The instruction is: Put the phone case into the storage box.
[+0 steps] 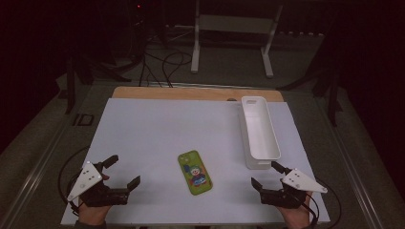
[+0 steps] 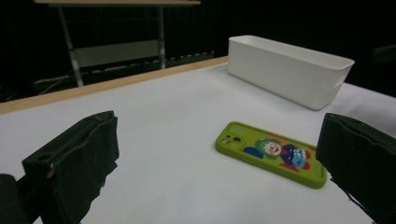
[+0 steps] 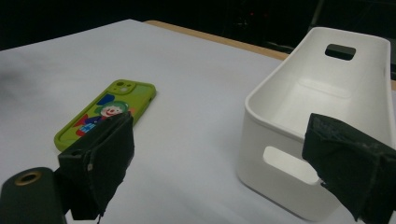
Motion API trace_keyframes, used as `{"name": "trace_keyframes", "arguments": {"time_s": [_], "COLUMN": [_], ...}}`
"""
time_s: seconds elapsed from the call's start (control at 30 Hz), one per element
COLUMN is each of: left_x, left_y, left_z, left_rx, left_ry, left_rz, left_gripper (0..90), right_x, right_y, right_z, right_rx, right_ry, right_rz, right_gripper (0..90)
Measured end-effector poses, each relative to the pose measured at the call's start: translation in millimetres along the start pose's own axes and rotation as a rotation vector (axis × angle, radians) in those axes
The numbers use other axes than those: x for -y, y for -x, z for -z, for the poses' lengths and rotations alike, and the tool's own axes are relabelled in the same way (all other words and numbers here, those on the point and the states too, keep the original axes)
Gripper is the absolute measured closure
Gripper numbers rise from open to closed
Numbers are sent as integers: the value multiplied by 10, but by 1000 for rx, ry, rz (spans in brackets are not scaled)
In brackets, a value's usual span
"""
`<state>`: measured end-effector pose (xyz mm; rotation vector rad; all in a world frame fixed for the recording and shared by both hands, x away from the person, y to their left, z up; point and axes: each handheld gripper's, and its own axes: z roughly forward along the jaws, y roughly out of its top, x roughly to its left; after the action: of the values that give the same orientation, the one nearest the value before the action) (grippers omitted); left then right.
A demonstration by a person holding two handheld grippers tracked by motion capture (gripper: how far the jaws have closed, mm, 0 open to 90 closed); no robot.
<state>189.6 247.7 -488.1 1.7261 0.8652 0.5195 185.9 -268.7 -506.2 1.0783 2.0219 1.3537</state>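
A green phone case (image 1: 195,172) lies flat near the table's (image 1: 157,129) near edge, between the left gripper (image 1: 123,171) and right gripper (image 1: 266,173), both spread wide and empty. The right gripper view reveals the white bin's (image 3: 322,93) bare interior and handle slots.

Each hand holds a black two-jaw gripper: the left gripper (image 1: 123,173) and the right gripper (image 1: 267,174). Both carry a grey three-cornered plate on top (small dark screw dots show on it) and trail a thin black cable. The jaw pads look rough, with frayed edges.
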Motion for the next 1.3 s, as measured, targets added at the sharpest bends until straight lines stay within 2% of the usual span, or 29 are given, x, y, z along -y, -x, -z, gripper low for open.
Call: {"name": "trace_keyframes", "arguments": {"time_s": [0.2,0.43,0.67,0.93,1.07,1.3], "left_x": [23,30,20,22,15,4], "left_y": [-26,-32,-6,9,2,31], "left_z": [-22,-25,-19,-13,-2,-33], "left_rx": [7,-6,-38,-61,-51,-55], "left_ry": [-7,-11,-17,-10,-17,-27], "left_rz": [3,0,-11,-8,8,-8], "left_gripper": [0,0,0,0,0,0], "right_x": [-8,-30,-73,-140,-187,-239], "right_y": [-3,-13,-33,-73,-84,-108], "right_z": [-21,-36,-36,-84,-107,-144], "right_rx": [2,1,4,11,12,13], "right_ry": [-10,-14,-20,-66,-73,-91], "right_rz": [-4,-17,-24,-16,-13,-8], "right_gripper": [86,86,86,87,86,76]}}
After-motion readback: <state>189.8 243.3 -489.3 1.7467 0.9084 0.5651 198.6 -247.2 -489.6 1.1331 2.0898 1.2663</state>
